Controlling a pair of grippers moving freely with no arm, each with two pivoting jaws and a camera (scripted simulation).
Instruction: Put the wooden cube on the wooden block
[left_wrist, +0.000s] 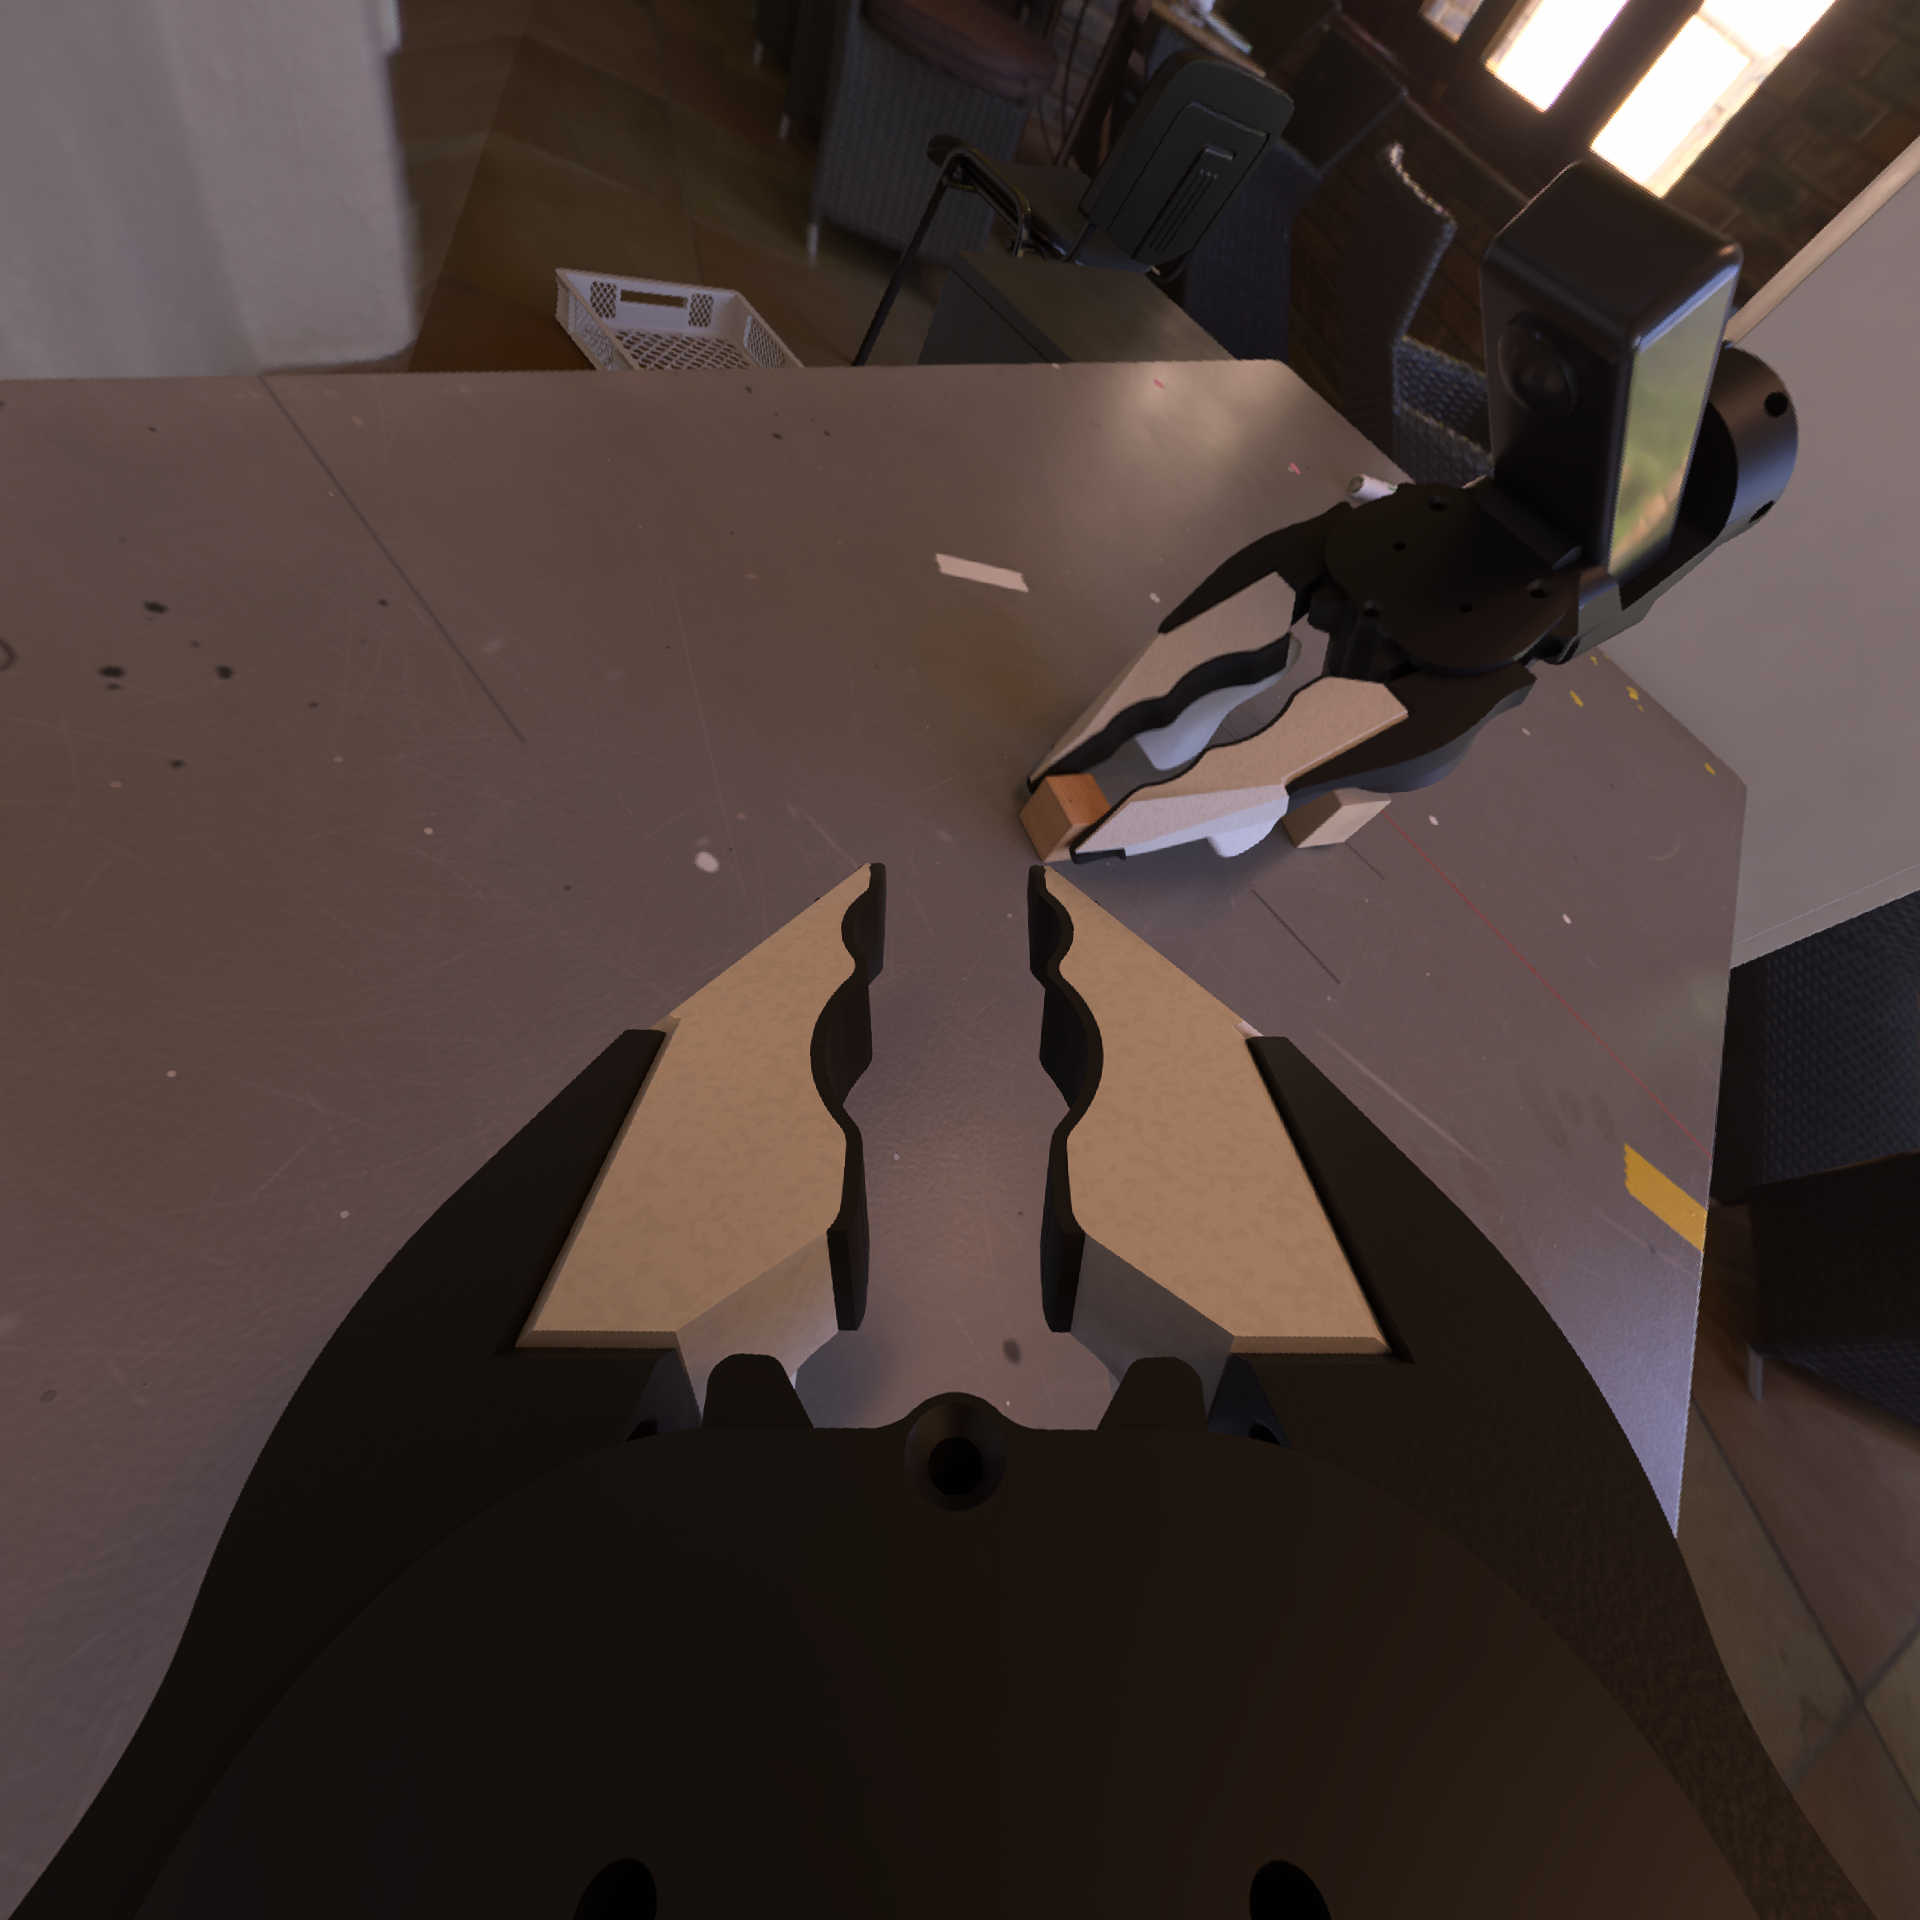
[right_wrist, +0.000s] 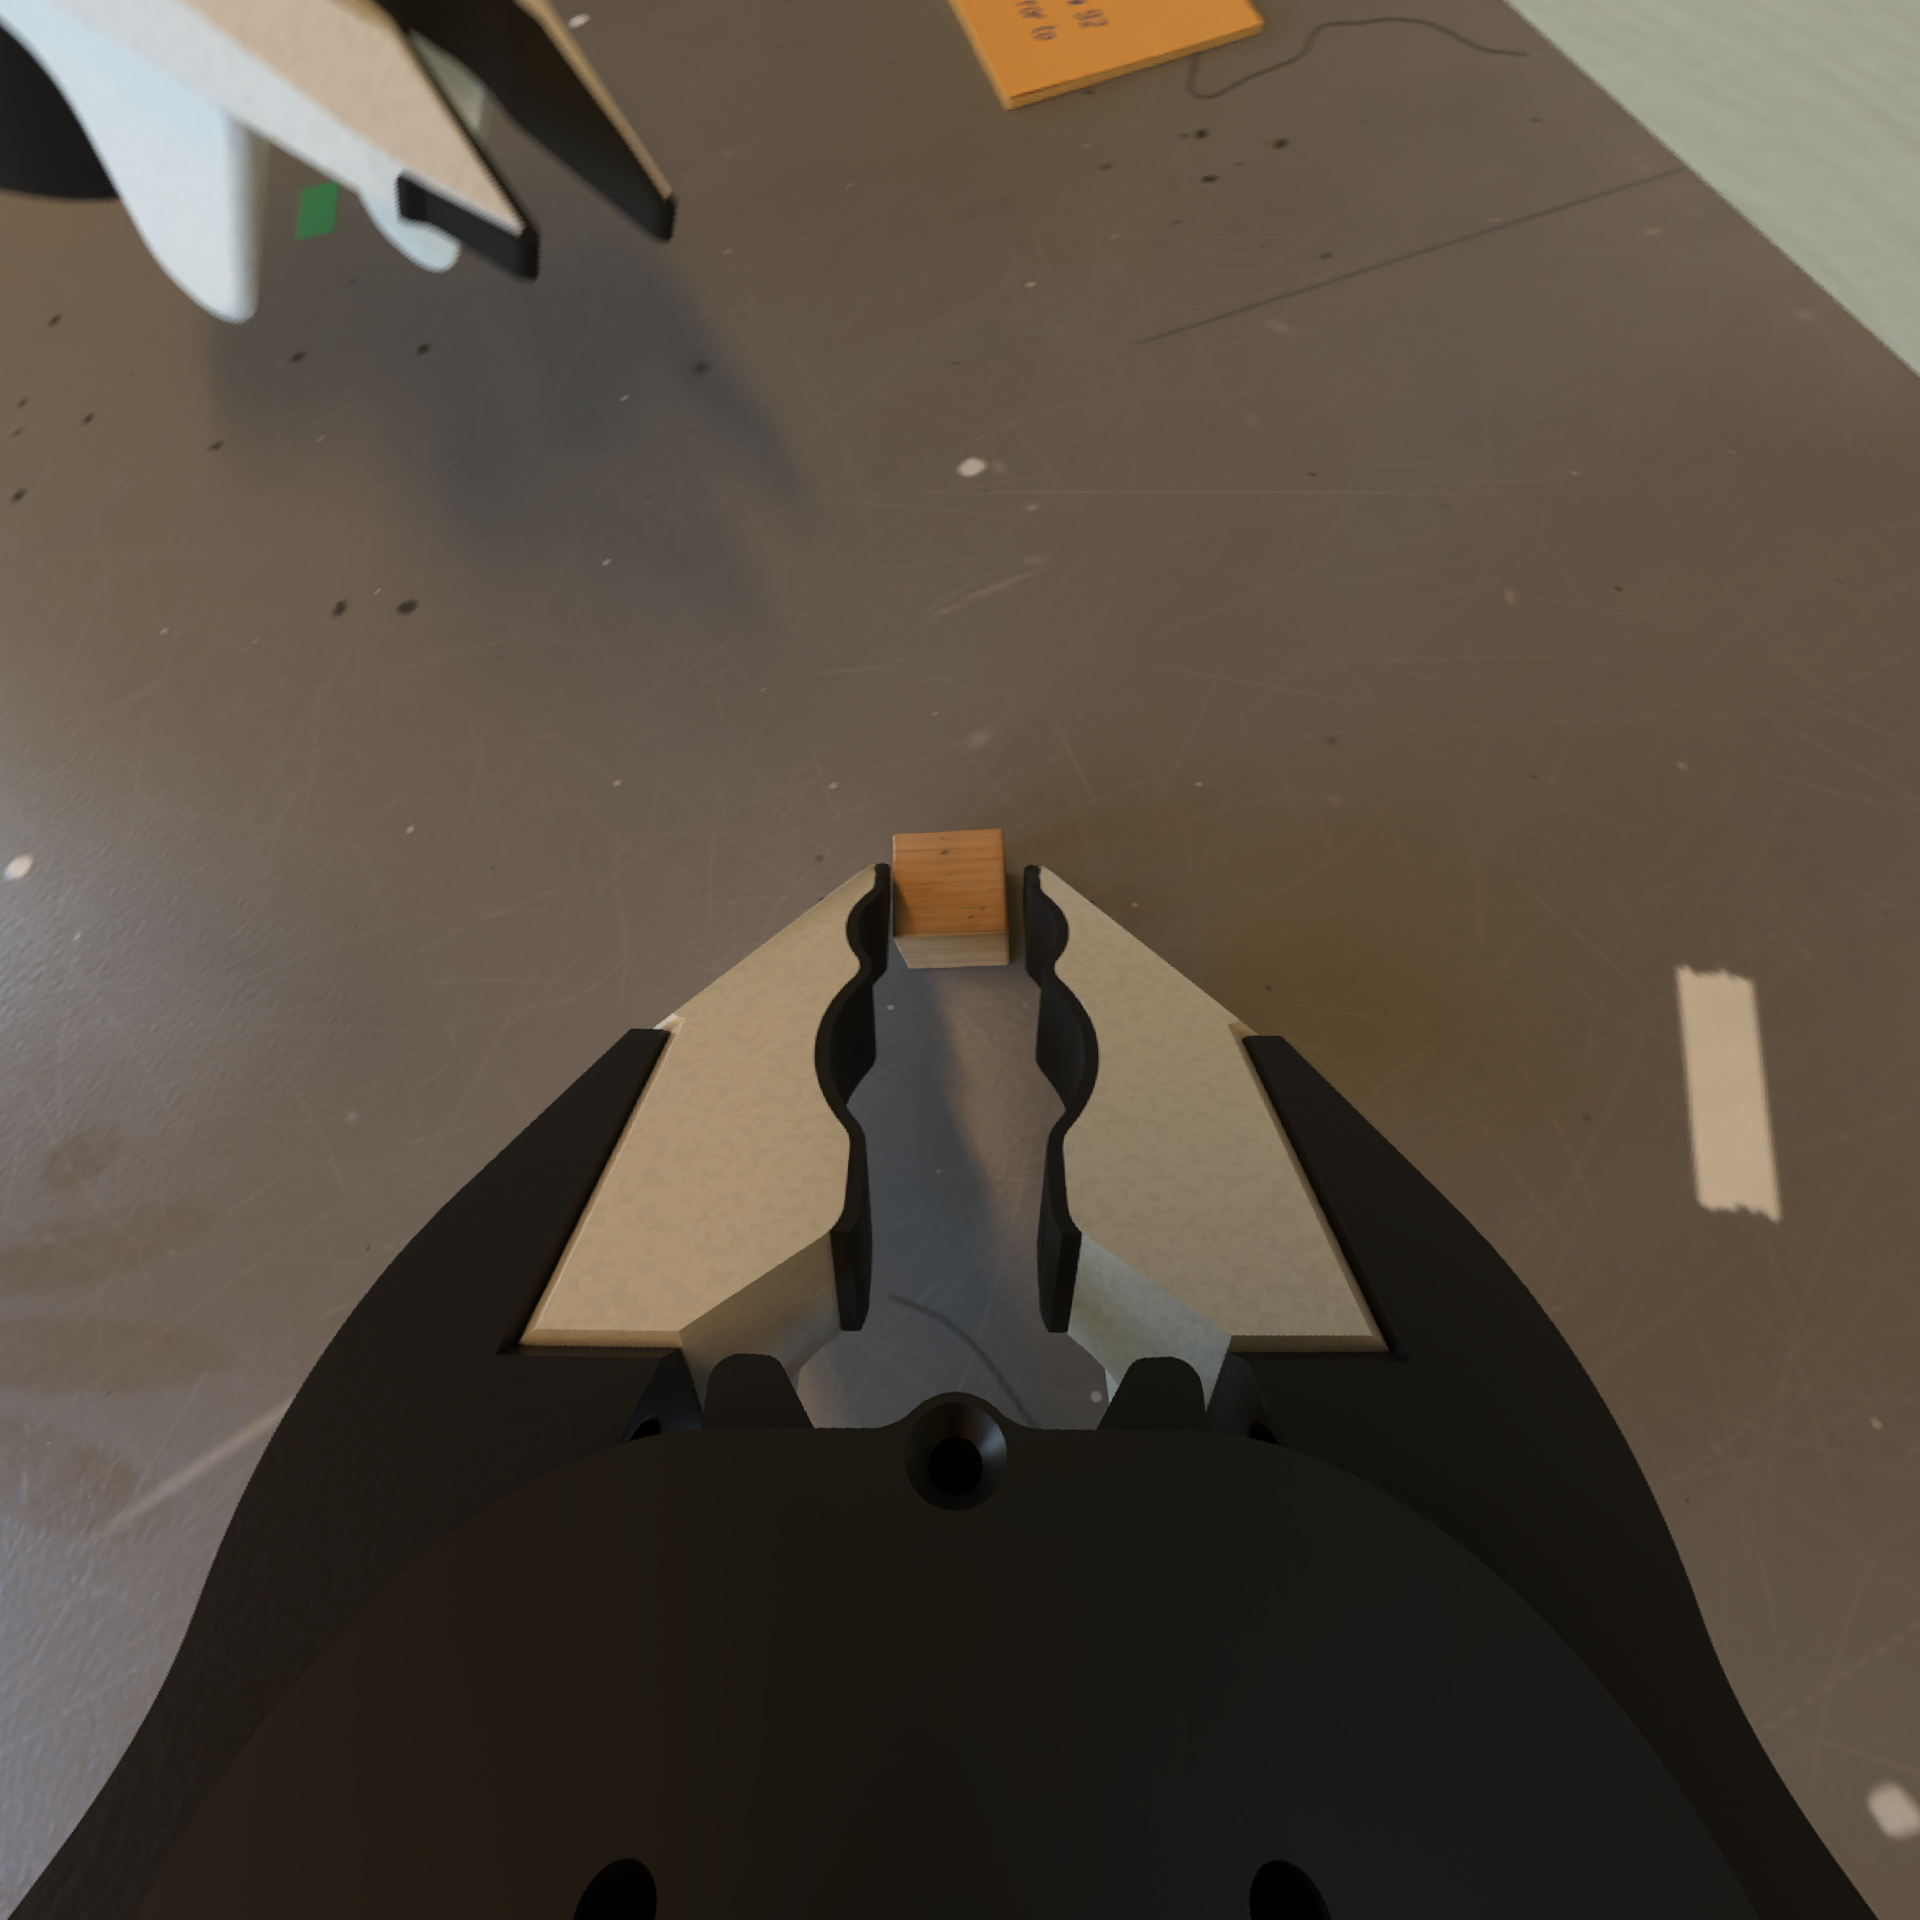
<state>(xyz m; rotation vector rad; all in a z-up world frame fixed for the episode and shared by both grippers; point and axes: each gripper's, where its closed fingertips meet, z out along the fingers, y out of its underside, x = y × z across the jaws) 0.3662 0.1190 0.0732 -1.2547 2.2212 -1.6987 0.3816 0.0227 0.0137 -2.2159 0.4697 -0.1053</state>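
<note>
The small wooden cube (right_wrist: 951, 894) sits on the grey table (right_wrist: 1247, 623) between the fingertips of my right gripper (right_wrist: 956, 883). That gripper is open around the cube, with a slim gap on its right side. In the left wrist view the cube (left_wrist: 1062, 808) shows at the tips of the right gripper (left_wrist: 1055, 819). The pale wooden block (left_wrist: 1340, 821) lies just behind it, partly hidden by a finger. My left gripper (left_wrist: 956, 883) is open and empty, hovering just left of the cube. It also shows in the right wrist view (right_wrist: 592, 239).
A white tape strip (left_wrist: 982, 571) lies on the table; it also shows in the right wrist view (right_wrist: 1725, 1091). An orange card (right_wrist: 1112, 42) lies far ahead. A white crate (left_wrist: 675, 317) and dark chairs stand beyond the far edge. The table's right edge (left_wrist: 1725, 935) is close.
</note>
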